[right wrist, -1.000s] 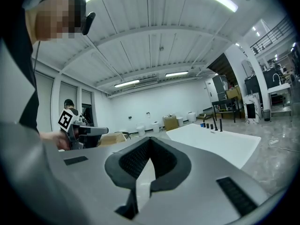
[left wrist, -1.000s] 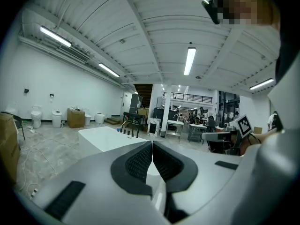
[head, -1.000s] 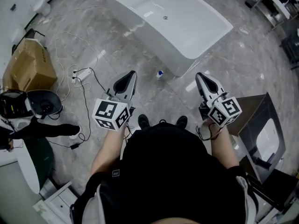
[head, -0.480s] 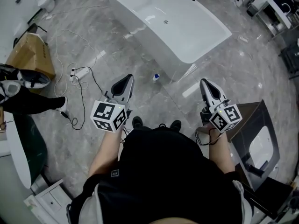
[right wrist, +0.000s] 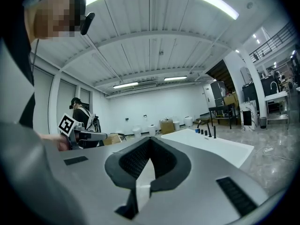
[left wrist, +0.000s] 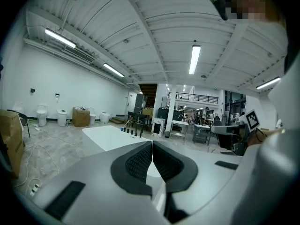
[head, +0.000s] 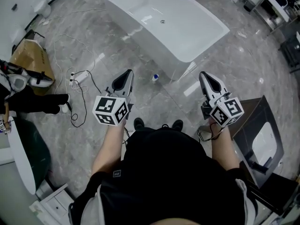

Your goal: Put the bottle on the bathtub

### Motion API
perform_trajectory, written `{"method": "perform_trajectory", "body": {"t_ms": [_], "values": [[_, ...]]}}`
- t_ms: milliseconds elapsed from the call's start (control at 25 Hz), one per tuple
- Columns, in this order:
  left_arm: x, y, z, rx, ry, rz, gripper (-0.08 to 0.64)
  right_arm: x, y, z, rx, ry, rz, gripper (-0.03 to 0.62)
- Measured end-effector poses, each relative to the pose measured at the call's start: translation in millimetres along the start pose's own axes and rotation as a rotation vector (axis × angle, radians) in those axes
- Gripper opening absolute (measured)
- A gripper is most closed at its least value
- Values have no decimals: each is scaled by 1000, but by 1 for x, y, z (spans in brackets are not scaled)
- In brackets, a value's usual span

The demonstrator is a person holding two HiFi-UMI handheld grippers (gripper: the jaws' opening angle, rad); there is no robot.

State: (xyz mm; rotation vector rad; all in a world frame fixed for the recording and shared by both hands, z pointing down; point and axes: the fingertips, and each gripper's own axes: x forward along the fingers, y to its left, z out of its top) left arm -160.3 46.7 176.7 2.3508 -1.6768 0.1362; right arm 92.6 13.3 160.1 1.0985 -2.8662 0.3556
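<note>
Hardly shifted, left gripper [head: 125,75] and right gripper [head: 205,77] hang clenched empty; the bottle [head: 155,78] by the bathtub [head: 154,43] looks light, slippery, best pinched mid-body.

Bright, even light from ceiling strip lamps [left wrist: 193,59]. Pale glare streaks lie on the glossy floor [head: 190,89] mid-frame in the head view. Both gripper views bulge strongly and darken at the corners.

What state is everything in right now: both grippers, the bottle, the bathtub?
Left gripper: shut, holding nothing.
Right gripper: shut, holding nothing.
Bottle: on the floor beside the bathtub, not yet picked up.
Bathtub: empty inside.
</note>
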Motion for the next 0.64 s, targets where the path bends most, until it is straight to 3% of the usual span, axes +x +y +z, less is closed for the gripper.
{"method": "perform_trajectory", "body": {"t_ms": [280, 520, 640], "values": [[26, 5, 42, 85, -43, -6, 17, 20, -12, 58, -62, -121, 12, 28], [49, 12, 71, 85, -140, 39, 17, 47, -24, 55, -35, -127, -32, 28], [53, 1, 83, 119, -177, -11, 17, 49, -14, 55, -69, -130, -15, 28]]}}
